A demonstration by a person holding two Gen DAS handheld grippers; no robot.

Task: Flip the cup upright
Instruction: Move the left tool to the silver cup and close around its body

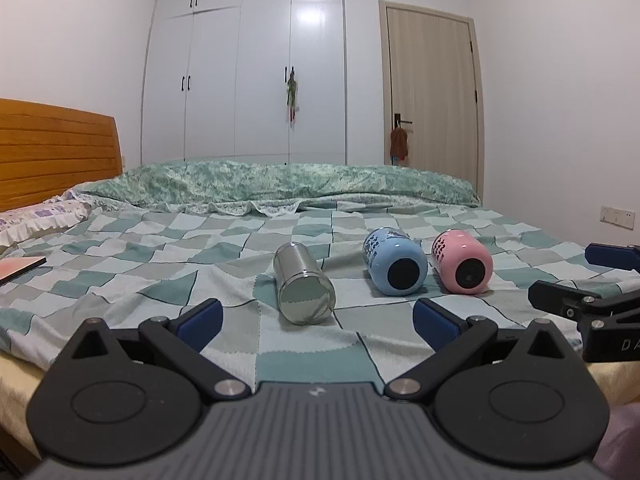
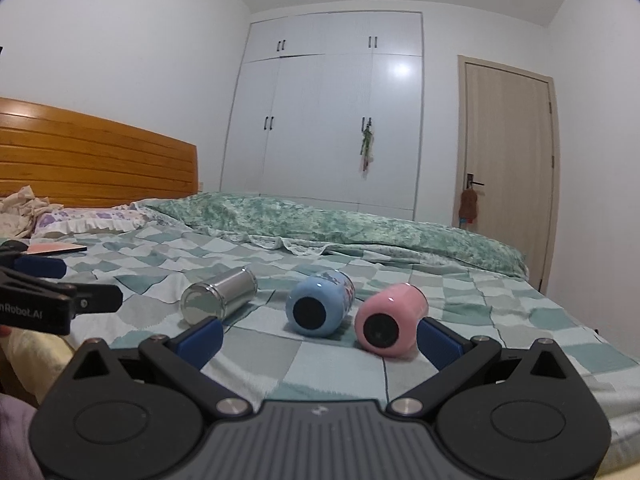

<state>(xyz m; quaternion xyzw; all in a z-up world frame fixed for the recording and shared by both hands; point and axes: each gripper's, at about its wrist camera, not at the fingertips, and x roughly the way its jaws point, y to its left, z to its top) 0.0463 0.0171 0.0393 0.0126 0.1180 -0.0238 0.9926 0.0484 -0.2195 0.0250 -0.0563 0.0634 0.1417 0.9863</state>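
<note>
Three cups lie on their sides on the checked bedspread, bases toward me: a steel cup [image 1: 303,286], a blue cup [image 1: 394,266] and a pink cup [image 1: 462,266]. My left gripper [image 1: 318,322] is open and empty, just short of the steel cup. In the right wrist view the steel cup [image 2: 218,295], blue cup [image 2: 320,308] and pink cup [image 2: 390,322] lie in a row. My right gripper [image 2: 320,336] is open and empty, just in front of the blue and pink cups; its right finger [image 2: 438,340] is close beside the pink cup.
The bed [image 1: 160,272] has a folded green quilt [image 1: 280,184] along the far side, a pillow [image 1: 36,220] and wooden headboard [image 1: 56,152] at left. A pink book [image 1: 18,268] lies at left. A wardrobe and door stand behind.
</note>
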